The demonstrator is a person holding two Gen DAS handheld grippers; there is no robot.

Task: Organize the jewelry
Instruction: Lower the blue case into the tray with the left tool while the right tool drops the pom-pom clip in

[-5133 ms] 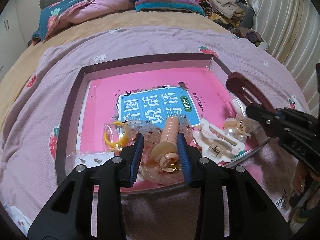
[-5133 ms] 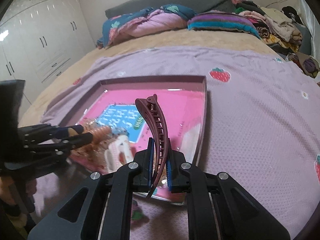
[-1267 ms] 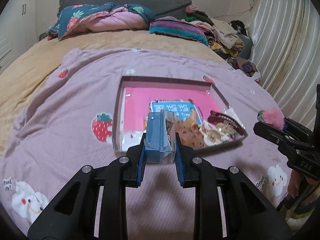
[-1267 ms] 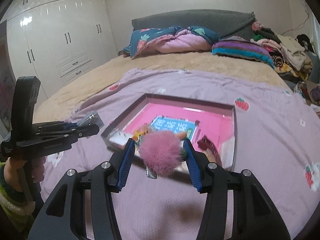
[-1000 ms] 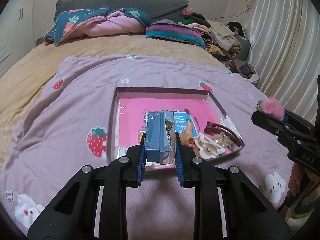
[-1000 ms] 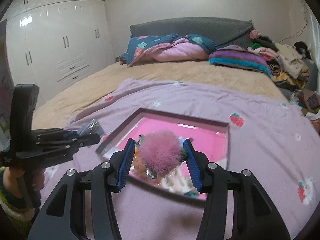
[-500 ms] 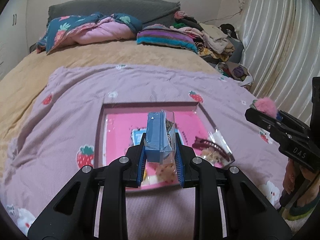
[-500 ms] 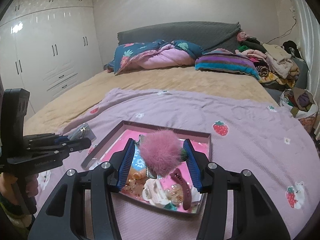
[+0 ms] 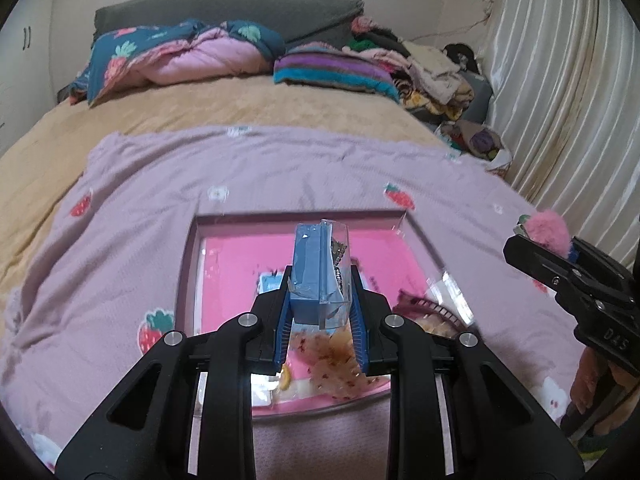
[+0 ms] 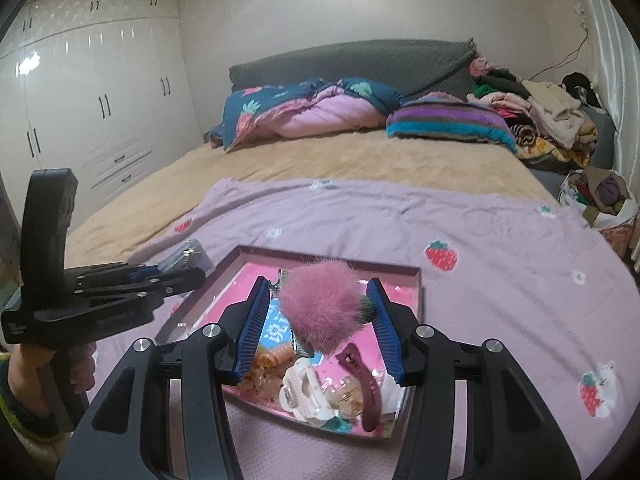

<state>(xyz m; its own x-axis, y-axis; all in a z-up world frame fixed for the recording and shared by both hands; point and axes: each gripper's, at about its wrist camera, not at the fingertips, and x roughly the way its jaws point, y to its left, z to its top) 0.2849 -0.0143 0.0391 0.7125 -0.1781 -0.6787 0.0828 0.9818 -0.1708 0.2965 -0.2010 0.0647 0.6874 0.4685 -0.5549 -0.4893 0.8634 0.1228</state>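
My left fingers (image 9: pixel 320 300) squeeze the little blue box (image 9: pixel 316 276) and my right fingers (image 10: pixel 316 320) squeeze the pink pompom clip (image 10: pixel 324 308), both held over the tray (image 9: pixel 188 264) below so I can drop them in.

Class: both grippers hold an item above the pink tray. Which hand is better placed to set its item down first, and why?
Probably the left: its gripper, shut on the blue packet, hangs over bare tray. The right gripper, holding the pompom clip, hangs over piled clips.

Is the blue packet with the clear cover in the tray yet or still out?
Out. The blue packet is clamped in the left gripper, held up above the tray, not resting among the clips.
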